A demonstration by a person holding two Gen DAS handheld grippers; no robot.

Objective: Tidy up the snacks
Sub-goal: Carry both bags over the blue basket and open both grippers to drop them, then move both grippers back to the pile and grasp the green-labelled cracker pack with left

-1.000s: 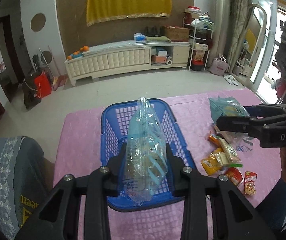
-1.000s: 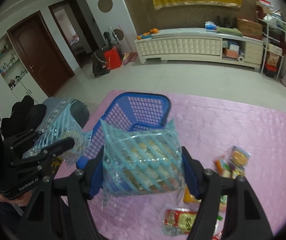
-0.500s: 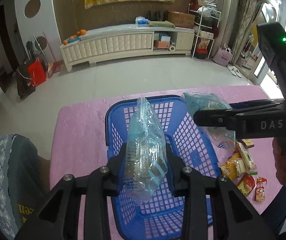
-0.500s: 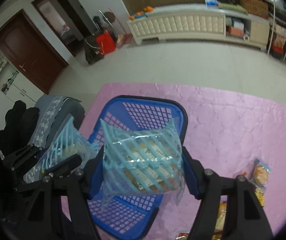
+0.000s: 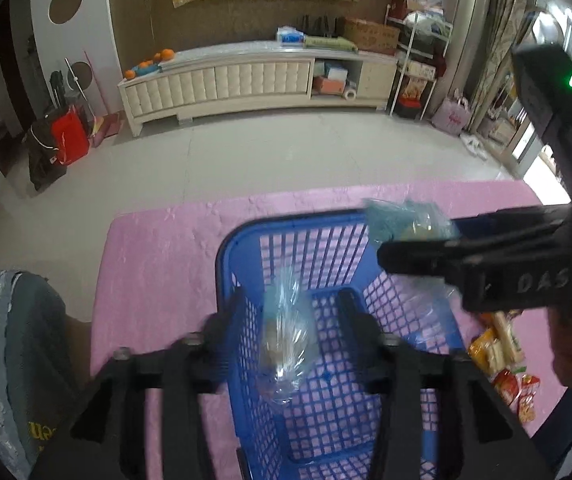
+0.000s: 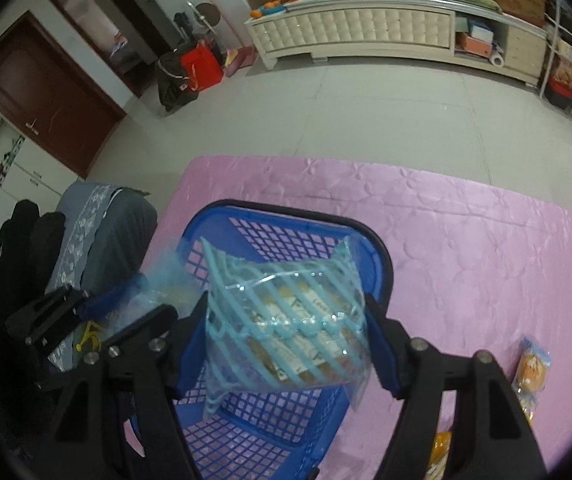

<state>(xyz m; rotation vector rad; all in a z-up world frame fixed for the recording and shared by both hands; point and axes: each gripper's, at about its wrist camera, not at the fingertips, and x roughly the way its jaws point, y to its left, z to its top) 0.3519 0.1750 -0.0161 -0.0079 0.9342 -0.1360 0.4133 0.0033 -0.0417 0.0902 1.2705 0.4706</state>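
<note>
Left wrist view: my left claw (image 5: pixel 292 312) has just been opening, its snack bag (image 5: pixel 286 344) loose over the blue basket (image 5: pixel 242 240); my right claw (image 6: pixel 286 320) grips a striped bag (image 6: pixel 286 320).

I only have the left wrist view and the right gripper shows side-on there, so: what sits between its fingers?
Observer: A clear bag with light blue stripes, spanning the right gripper from pad to pad.
Operator: Is it over the basket?
Observer: Yes, above the blue basket and its open top; the jaws have just been opening.
Operator: What's inside the bag?
Observer: Pale wrapped pieces with print, too blurred to read.
</note>
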